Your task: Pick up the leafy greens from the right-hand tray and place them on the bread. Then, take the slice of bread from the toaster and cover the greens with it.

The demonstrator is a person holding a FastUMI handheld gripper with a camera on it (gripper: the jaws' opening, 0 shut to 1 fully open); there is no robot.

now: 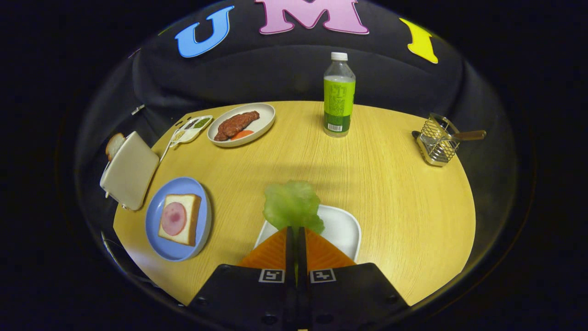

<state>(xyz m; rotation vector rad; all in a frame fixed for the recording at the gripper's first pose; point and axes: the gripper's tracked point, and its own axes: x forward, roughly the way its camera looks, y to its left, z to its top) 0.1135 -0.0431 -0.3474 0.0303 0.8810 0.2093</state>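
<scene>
My gripper point(296, 228) is shut on the near edge of the leafy greens point(291, 204), a pale green ruffled leaf held up over the white tray point(342, 227) just ahead of the fingers. To the left, a blue plate point(158, 239) carries a slice of bread point(190, 216) topped with a round pink slice of ham point(173, 219). Further left stands the cream toaster point(130, 170), with the top of a bread slice point(114, 145) sticking out of it.
At the back of the round wooden table point(390, 193) stand a green-labelled bottle point(339, 96), an oval plate with cooked meat point(241, 124) and a small divided condiment dish point(193, 128). A wire holder with a wooden-handled utensil point(438, 140) sits at the right.
</scene>
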